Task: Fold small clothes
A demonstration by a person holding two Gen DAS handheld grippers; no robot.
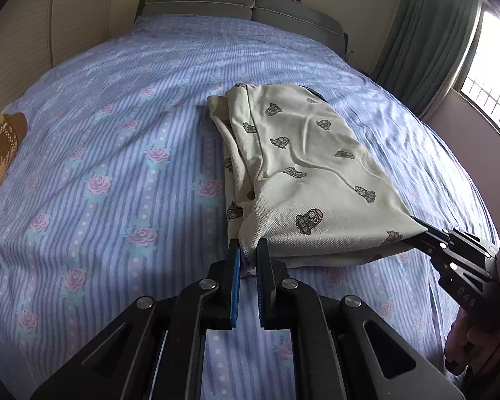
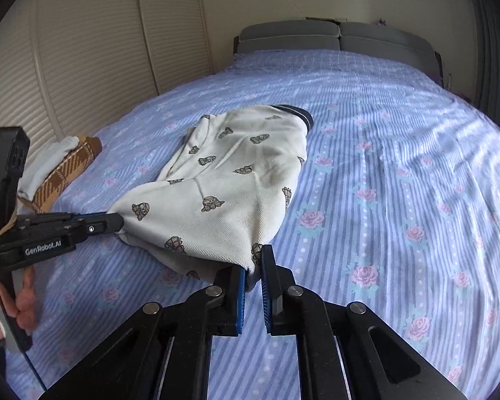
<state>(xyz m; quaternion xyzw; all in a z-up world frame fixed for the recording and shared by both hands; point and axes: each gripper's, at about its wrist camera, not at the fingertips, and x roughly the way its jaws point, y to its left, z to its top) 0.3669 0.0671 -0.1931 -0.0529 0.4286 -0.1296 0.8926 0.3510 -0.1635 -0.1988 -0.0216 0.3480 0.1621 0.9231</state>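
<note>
A small cream garment (image 1: 303, 166) with a grey cartoon print and a dark collar lies folded lengthwise on the bed, its near end lifted. My left gripper (image 1: 249, 253) is shut on the near left corner of the garment. My right gripper (image 2: 253, 263) is shut on the near right corner of the garment (image 2: 230, 180). The right gripper shows in the left wrist view (image 1: 420, 228), and the left gripper shows in the right wrist view (image 2: 118, 221). The hem is stretched between the two.
The bed (image 1: 116, 153) has a blue striped sheet with pink roses. A folded brown plaid garment with a white piece (image 2: 61, 170) lies at the bed's left edge. Grey pillows (image 2: 333, 38) sit at the head. Louvred doors (image 2: 93, 53) stand left, a curtain (image 1: 426, 40) right.
</note>
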